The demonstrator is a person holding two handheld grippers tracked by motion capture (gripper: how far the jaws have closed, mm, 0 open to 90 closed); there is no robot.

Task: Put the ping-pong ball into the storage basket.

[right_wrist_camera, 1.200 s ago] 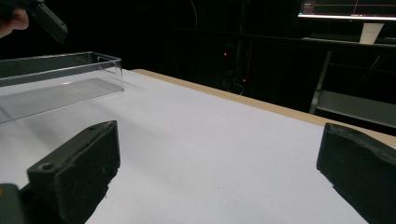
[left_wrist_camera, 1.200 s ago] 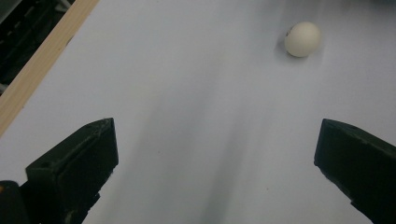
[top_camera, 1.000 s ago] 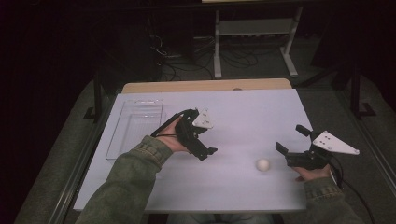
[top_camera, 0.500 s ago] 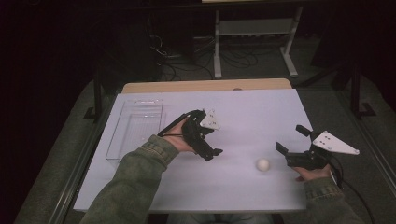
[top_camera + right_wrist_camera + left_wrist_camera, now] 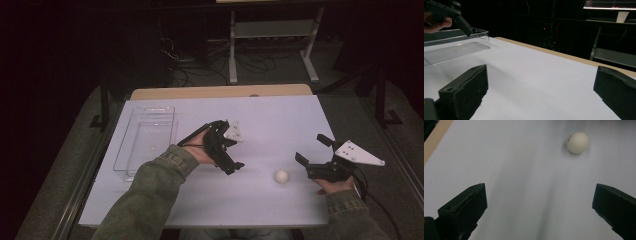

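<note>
High view has your left gripper (image 5: 234, 161) wide open and empty, short of the ball (image 5: 281, 176) lying loose on the white table (image 5: 280, 120) between both grippers; clip it with a jaw and it rolls off.

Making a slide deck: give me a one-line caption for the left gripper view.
Open left gripper above the white table, aimed toward a white ball lying ahead.

A clear plastic bin (image 5: 145, 140) sits on the white table (image 5: 280, 115).
</note>
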